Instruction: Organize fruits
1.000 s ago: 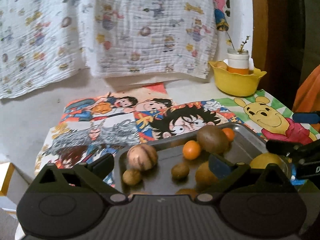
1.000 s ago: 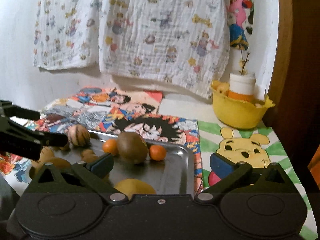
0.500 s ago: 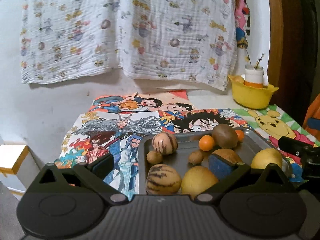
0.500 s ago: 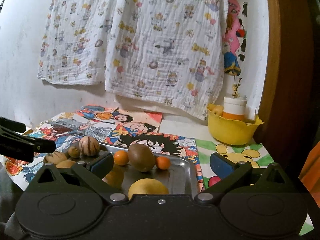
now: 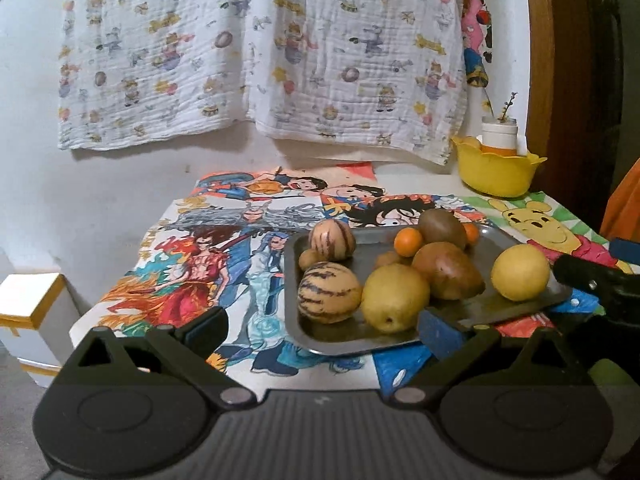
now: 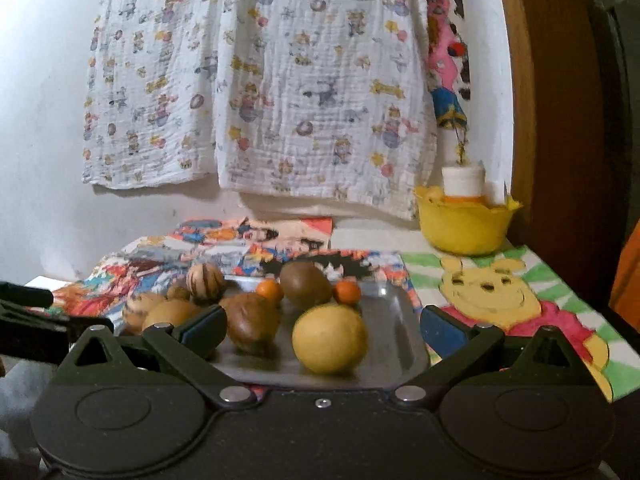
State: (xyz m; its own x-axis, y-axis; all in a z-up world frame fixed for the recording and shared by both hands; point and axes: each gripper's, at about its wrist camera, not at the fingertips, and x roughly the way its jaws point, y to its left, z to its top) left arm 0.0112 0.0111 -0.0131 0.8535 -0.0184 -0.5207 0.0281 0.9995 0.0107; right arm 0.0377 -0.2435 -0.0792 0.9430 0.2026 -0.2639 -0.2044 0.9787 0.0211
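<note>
We hold our left gripper (image 5: 320, 330) and right gripper (image 6: 322, 330) spread wide and empty before a metal tray (image 5: 486, 304) of fruit on a cartoon-printed mat (image 5: 224, 264). Two striped melons (image 5: 329, 293), yellow lemons (image 5: 520, 272), a kiwi (image 5: 442, 227) and small oranges (image 5: 408, 241) crowd the tray. A yellow bowl (image 5: 496, 174) stands well apart at the back.

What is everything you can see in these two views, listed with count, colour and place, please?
Metal tray: one, grey, on the cartoon mat.
Striped fruits: two, tan with dark stripes, tray's left side.
Yellow fruits: two, tray front.
Small oranges: two, tray rear.
Brown fruits: two large, tray middle.
Bowl: one, yellow, back right corner.
Printed cloth: white, hanging on wall.
Left hand-held gripper: open, empty.
Right hand-held gripper: open, empty.
</note>
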